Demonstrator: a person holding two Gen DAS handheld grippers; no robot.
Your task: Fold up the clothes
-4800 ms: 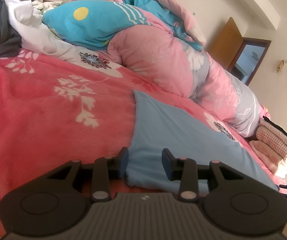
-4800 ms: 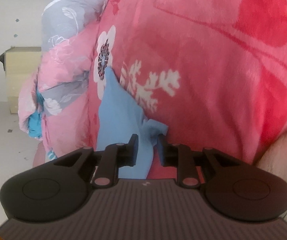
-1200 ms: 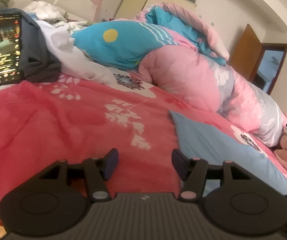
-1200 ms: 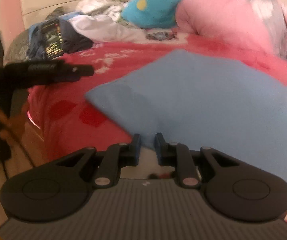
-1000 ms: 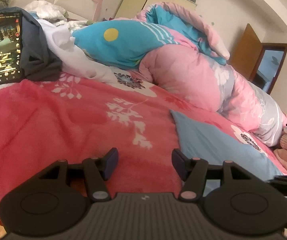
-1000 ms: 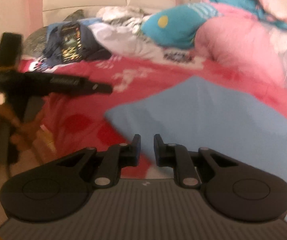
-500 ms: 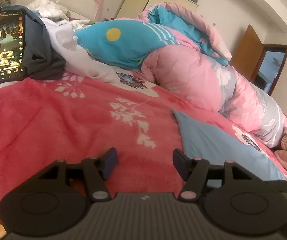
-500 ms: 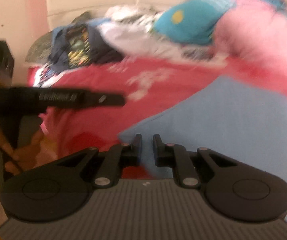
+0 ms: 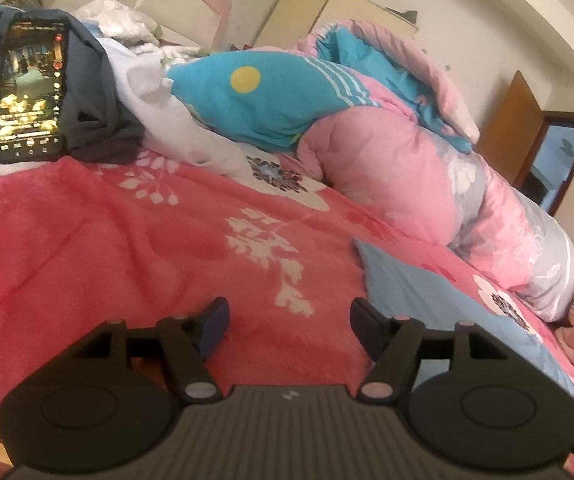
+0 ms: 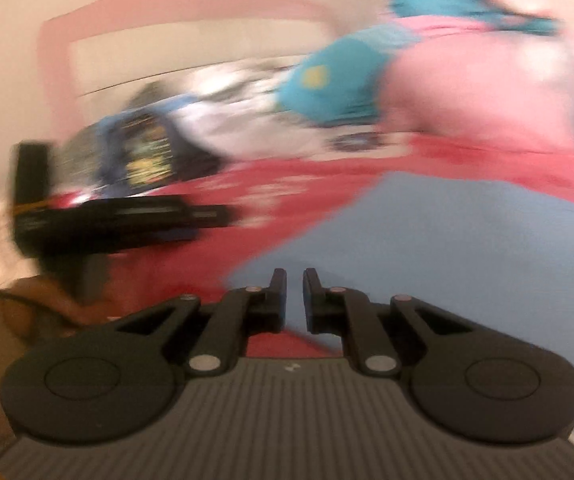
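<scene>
One flat blue cloth (image 9: 427, 300), smooth, on fuzzy red floral blanket (image 9: 127, 240)

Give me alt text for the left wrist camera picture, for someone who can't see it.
The left hand-held gripper hangs open and empty over a red floral blanket, with a flat light blue garment lying just to its right. Behind it are a rolled pink quilt, a pile of clothes and a lit phone.

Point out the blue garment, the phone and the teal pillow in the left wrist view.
blue garment (image 9: 439, 292), left wrist view, flat middle of the cloth on the red blanket.
phone (image 9: 31, 88), left wrist view, centre of its lit screen.
teal pillow (image 9: 263, 100), left wrist view, fabric below the yellow dot.
</scene>
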